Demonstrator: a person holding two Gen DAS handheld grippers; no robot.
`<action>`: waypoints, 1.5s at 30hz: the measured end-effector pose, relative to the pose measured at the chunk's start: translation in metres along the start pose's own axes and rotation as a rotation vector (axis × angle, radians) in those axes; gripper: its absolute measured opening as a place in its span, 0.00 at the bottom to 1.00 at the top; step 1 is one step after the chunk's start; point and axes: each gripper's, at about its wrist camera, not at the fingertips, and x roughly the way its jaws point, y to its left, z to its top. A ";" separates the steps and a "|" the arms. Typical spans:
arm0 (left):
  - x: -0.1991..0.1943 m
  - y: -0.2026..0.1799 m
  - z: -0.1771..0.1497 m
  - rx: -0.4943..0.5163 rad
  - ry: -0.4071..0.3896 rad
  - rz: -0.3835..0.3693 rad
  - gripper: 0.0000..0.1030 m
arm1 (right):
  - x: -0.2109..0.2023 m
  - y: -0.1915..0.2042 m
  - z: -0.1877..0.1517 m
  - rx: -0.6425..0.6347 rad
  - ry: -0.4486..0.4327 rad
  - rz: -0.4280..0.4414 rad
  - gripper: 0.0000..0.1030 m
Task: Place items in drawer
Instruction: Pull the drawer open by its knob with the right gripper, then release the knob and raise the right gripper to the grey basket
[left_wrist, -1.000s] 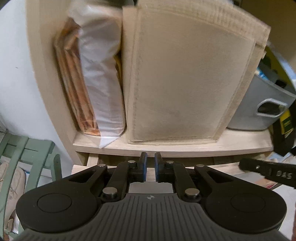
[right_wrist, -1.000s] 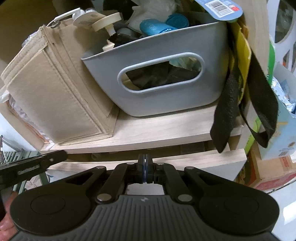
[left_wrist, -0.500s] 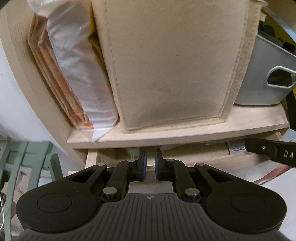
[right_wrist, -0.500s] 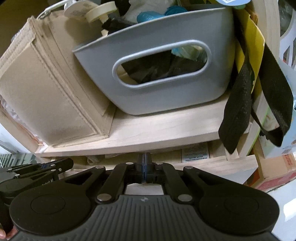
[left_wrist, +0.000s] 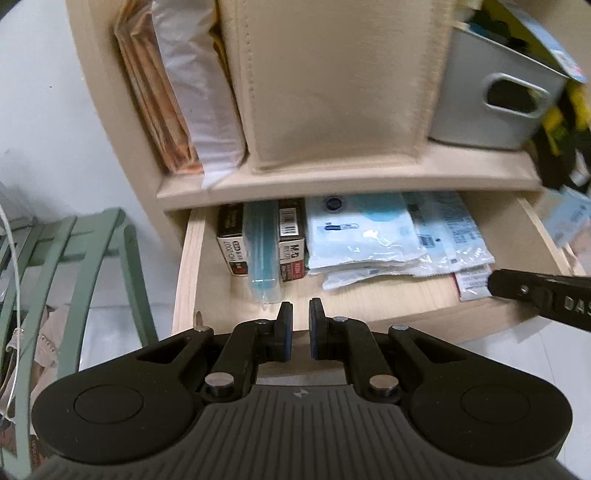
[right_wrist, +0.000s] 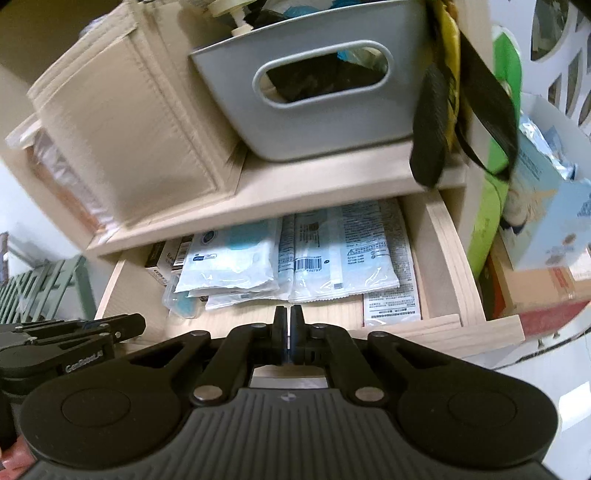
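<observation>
Two grippers hang over the front edge of the pale wooden drawer (left_wrist: 186, 266), which stands pulled out under the light wood shelf (left_wrist: 347, 177). Neither of them carries anything.

Your left gripper (left_wrist: 301, 314) has its jaws nearly together, with only a narrow empty slit between the blue pads. Your right gripper (right_wrist: 289, 317) is also closed on nothing, the pads almost touching.

The drawer already holds things: two small dark cardboard boxes (left_wrist: 231, 240) standing at the left, a clear blue plastic case (left_wrist: 263, 254) between them, and a stack of flat pale-blue plastic packets (right_wrist: 288, 258) filling the middle and right. Bare wood shows only along the front strip and in the left corner.

The items you must put in are not visible in either view, so I judge the step now is to go and fetch one. Before that, open the jaws wide. When you come back, I suggest you lower the item on the bare front strip, flat, and not on top of the slippery packets. Keep the gripper low under the shelf edge, because the beige felt storage box (left_wrist: 332, 81) and the grey plastic basket with an oval handle hole (right_wrist: 314, 81) sit just above.
</observation>
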 end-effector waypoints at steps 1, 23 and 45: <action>-0.003 0.000 -0.002 0.019 0.001 0.000 0.10 | -0.001 0.002 -0.005 0.000 0.005 0.001 0.04; -0.023 -0.019 -0.063 0.238 0.079 -0.063 0.10 | -0.046 0.016 -0.093 -0.031 0.049 -0.061 0.26; -0.056 -0.038 -0.094 0.471 0.110 -0.050 0.10 | -0.076 0.030 -0.126 -0.108 0.150 -0.091 0.36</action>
